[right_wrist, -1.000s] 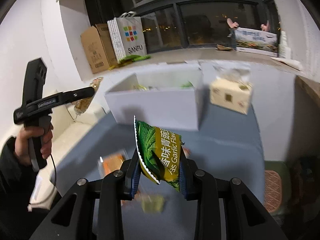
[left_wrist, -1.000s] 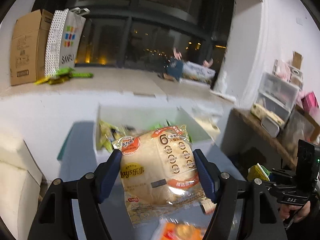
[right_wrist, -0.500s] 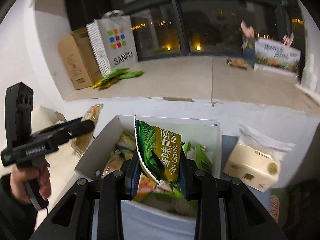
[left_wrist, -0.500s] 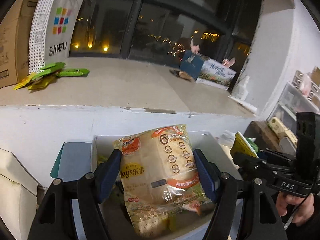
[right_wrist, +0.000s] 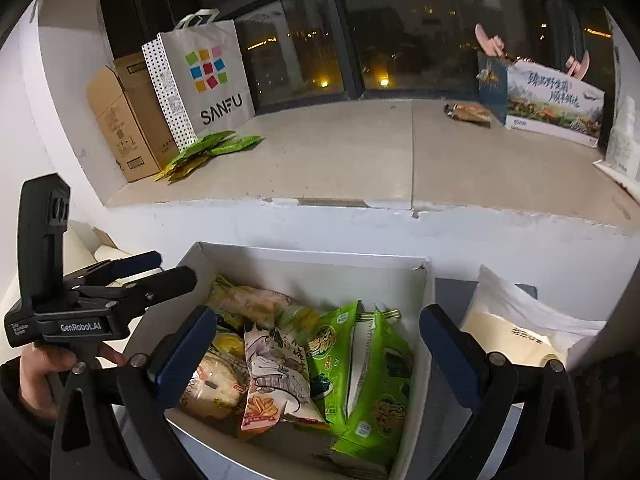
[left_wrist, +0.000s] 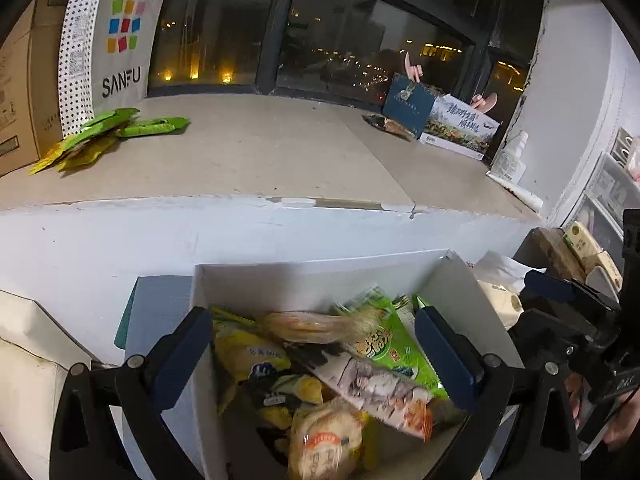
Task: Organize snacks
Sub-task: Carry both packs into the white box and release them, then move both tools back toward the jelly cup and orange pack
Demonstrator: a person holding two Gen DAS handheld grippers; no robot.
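A white cardboard box [left_wrist: 320, 276] [right_wrist: 308, 258] holds several snack packets. My left gripper [left_wrist: 316, 354] is open and empty just above the box; the pale Lay's packet [left_wrist: 324, 440] lies in the box below it, and also shows in the right wrist view [right_wrist: 212, 388]. My right gripper [right_wrist: 318, 354] is open and empty above the same box; the green garlic-pea packet [right_wrist: 380, 396] lies in the box's right side. A white-and-orange packet [right_wrist: 276, 376] and green packets [left_wrist: 384, 344] lie between them. The left gripper also shows at the left of the right wrist view [right_wrist: 160, 270].
A wide stone window ledge [right_wrist: 360, 160] runs behind the box, with a SANFU bag [right_wrist: 204, 80], a cardboard carton [right_wrist: 120, 120], loose green packets [right_wrist: 208, 148] and a printed box [right_wrist: 552, 100]. A tissue pack [right_wrist: 516, 328] sits right of the white box.
Both grippers moved forward over the white box and opened. The Lay's packet dropped from the left gripper and the green packet from the right one; both now lie in the box.
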